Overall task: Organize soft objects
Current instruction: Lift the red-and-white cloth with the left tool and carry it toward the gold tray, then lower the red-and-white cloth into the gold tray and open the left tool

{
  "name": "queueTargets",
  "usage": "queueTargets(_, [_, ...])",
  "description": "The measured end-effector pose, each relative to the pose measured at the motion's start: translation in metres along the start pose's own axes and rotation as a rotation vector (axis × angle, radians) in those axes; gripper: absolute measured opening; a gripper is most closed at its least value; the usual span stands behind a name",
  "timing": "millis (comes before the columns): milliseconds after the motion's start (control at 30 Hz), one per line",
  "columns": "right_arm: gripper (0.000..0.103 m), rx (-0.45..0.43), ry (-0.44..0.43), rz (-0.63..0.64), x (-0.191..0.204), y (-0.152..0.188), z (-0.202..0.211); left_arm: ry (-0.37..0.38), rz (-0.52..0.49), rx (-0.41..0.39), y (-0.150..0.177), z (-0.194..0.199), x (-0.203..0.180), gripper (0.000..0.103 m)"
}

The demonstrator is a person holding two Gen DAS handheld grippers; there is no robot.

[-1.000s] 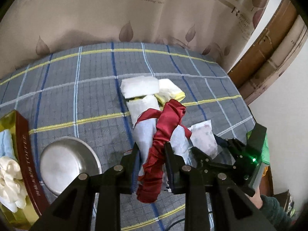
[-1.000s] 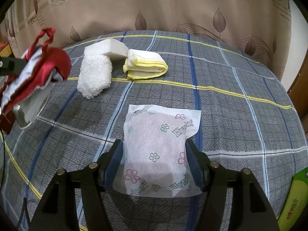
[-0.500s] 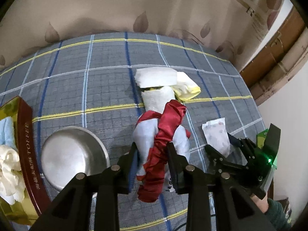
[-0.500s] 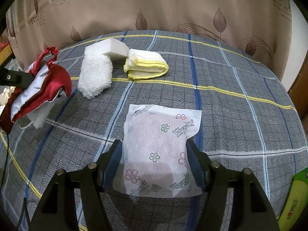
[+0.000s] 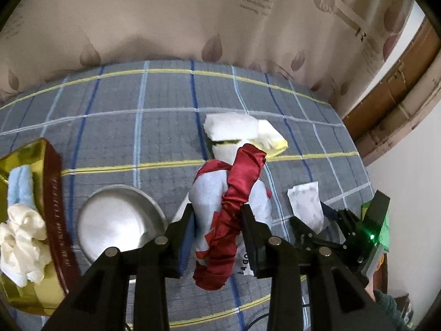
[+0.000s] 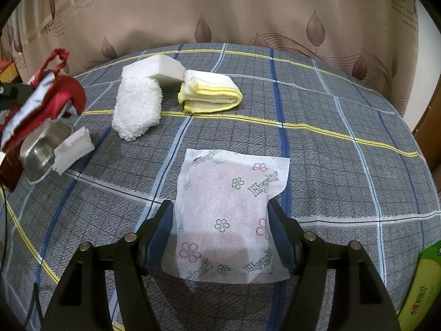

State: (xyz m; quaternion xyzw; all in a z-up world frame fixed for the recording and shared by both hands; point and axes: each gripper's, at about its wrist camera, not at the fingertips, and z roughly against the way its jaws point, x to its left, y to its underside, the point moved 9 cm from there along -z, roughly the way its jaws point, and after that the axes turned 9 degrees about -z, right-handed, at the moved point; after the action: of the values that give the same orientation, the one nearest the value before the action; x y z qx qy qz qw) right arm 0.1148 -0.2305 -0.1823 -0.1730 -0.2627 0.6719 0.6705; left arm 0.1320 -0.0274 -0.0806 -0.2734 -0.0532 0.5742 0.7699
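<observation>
While the red-and-white pouch [image 5: 228,207] hangs between the fingers of the left gripper [image 5: 217,229], we see it lifted clear of the plaid surface [image 5: 115,138], its red satin band trailing below the fingertips. Those jaws have just been opening a little, yet the pouch is still between them and the pads press on its sides, so we read the grasp as holding. From the right view the same pouch [image 6: 41,104] shows at the left edge, blurred, above a steel bowl [image 6: 41,151].

Our right gripper [image 6: 220,231] sits low over a white flowered packet [image 6: 228,212] that lies flat on the surface. Its fingers [image 6: 161,231] stand on either side of the packet, right at its edges; we cannot tell whether the pads truly press on it or only flank it.

Farther back a fluffy white cloth [image 6: 137,110] leans against a white sponge block [image 6: 154,69], and a folded yellow-edged towel [image 6: 209,95] lies just beside them. A small white folded piece [image 6: 73,149] rests against the bowl.

At the left of the left view a gold box [image 5: 30,220] with a maroon side holds a cream fabric bundle [image 5: 22,237] and a pale blue cloth [image 5: 20,190]. A green pack [image 6: 421,284] lies at the right edge, and a leaf-print curtain [image 6: 220,13] hangs behind the surface.
</observation>
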Motion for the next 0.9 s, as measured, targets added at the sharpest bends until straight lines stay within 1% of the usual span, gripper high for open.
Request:
queueTargets(67, [0.065,0.0,0.0,0.0,0.0,0.0,0.0,-0.011,-0.001,-0.008,-0.001,0.005,0.004,0.033])
queueTargets(167, [0.065,0.0,0.0,0.0,0.0,0.0,0.0,-0.059,-0.012,-0.027,-0.003,0.016,0.013,0.033])
queueTargets(267, [0.065,0.0,0.0,0.0,0.0,0.0,0.0,-0.085,-0.003,-0.04,-0.003,0.029,0.026,0.033])
queueTargets(467, [0.065,0.0,0.0,0.0,0.0,0.0,0.0,-0.187,0.012,-0.072,-0.006,0.061,0.065,0.033])
queueTargets(667, [0.065,0.0,0.0,0.0,0.0,0.0,0.0,-0.322,0.053,-0.09,-0.002,0.095,0.125,0.033])
queueTargets(900, [0.065,0.0,0.001,0.001,0.0,0.0,0.0,-0.441,0.142,-0.069,0.016,0.117,0.2,0.033])
